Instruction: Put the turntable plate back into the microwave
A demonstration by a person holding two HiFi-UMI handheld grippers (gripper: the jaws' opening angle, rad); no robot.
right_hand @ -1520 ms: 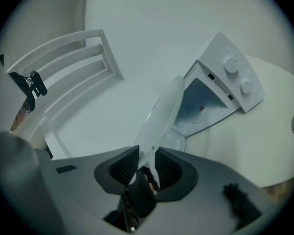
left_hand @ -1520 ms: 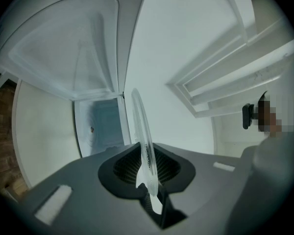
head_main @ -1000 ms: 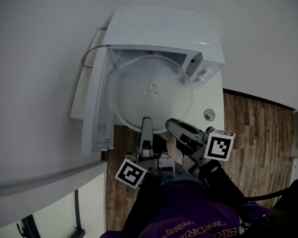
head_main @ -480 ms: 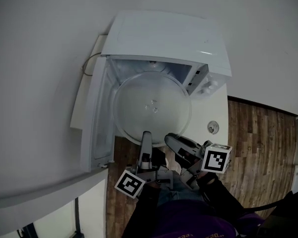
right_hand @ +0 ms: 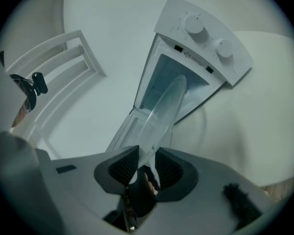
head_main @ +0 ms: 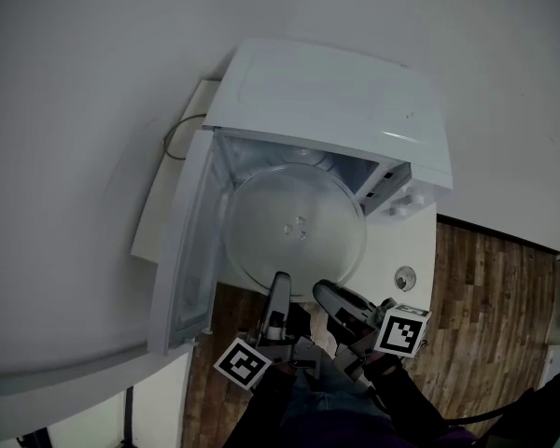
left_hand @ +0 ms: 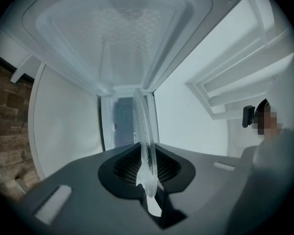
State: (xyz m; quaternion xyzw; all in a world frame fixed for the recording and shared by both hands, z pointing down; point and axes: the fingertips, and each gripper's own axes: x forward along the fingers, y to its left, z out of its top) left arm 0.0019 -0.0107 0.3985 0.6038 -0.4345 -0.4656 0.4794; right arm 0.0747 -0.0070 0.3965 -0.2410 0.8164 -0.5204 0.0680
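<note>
At microwave (head_main: 327,96): L gripper (left_hand: 148,177), R gripper (right_hand: 144,168) pinch plate (head_main: 297,227) rim.

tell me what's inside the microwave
Only the far part of the plate; its near rim sticks out, clamped by the left gripper and right gripper. The cavity floor under it is covered and can't be made out.

Your plate (head_main: 297,230) is clear glass, smooth and glossy, with small moulded bumps at its middle. The microwave (head_main: 336,96) has a smooth white casing with a soft sheen, and its door (left_hand: 122,28) shows a fine dotted mesh inside. Your left gripper (left_hand: 147,175) and right gripper (right_hand: 146,168) look like matt grey plastic, with black ribbed jaws. The tabletop (head_main: 418,245) is plain matt white. The floor (head_main: 485,297) is brown wood planking with visible grain.
</note>
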